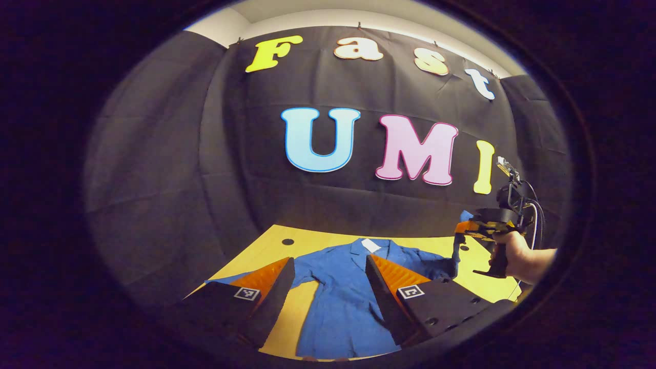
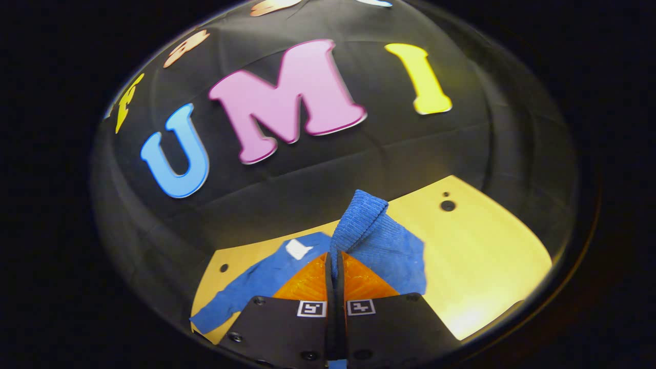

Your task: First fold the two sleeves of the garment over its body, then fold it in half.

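On the yellow table (image 1: 312, 302) lies a blue jacket (image 1: 343, 302). The right gripper (image 2: 335, 266) pinches its sleeve cuff (image 2: 361, 220), raised above the table. The left gripper (image 1: 330, 279) hovers wide apart.

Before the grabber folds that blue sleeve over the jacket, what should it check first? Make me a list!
1. Right gripper pinching the sleeve: ok, both fingers closed on the cuff.
2. Sleeve lifted off the table: ok, the cuff hangs from the right gripper above the tabletop.
3. Jacket lying flat: ok, body spread out on the table.
4. Left gripper free: ok, open, holding nothing.
5. Other sleeve already folded: not ok, it lies out to the side.
6. Whether the left gripper is out of the fold's path: cannot tell.
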The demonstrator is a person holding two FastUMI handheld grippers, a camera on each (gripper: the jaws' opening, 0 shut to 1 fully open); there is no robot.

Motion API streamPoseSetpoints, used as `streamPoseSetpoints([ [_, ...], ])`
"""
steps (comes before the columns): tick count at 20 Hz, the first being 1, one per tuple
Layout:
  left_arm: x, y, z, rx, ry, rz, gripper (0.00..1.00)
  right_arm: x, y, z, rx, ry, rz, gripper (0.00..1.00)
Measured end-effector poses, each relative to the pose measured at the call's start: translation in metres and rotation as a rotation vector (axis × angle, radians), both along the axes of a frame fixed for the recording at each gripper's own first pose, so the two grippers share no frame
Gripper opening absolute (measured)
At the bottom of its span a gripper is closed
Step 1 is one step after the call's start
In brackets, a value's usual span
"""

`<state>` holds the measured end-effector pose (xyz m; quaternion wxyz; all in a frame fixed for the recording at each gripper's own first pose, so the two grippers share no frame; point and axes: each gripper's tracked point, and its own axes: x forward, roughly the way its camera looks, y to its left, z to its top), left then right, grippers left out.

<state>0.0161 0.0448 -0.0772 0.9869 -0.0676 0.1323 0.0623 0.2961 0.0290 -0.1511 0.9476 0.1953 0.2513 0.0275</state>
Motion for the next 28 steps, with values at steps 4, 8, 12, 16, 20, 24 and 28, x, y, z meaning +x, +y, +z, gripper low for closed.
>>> streamPoseSetpoints([
  [4, -0.014, 0.061, -0.023, -0.013, 0.031, 0.122, 0.80, 0.019, 0.123, -0.035, 0.003, 0.048, 0.122, 0.00],
  [8, -0.025, 0.104, -0.055, -0.053, 0.080, 0.222, 0.80, 0.028, 0.207, -0.086, 0.048, 0.138, 0.158, 0.01],
  [12, -0.030, 0.131, -0.084, -0.050, 0.124, 0.268, 0.81, 0.031, 0.236, -0.119, 0.115, 0.208, 0.126, 0.32],
  [16, -0.022, 0.155, -0.098, -0.088, 0.129, 0.306, 0.81, 0.033, 0.212, -0.104, -0.002, 0.128, 0.110, 0.97],
  [20, -0.009, 0.186, -0.123, -0.087, 0.158, 0.322, 0.81, 0.011, 0.167, -0.045, -0.124, -0.013, 0.122, 0.98],
  [24, 0.002, 0.219, -0.171, -0.019, 0.270, 0.272, 0.83, -0.032, 0.114, 0.035, -0.263, -0.203, 0.147, 0.97],
  [28, 0.025, 0.244, -0.222, -0.009, 0.406, 0.278, 0.83, -0.093, 0.065, 0.108, -0.418, -0.383, 0.121, 0.97],
])
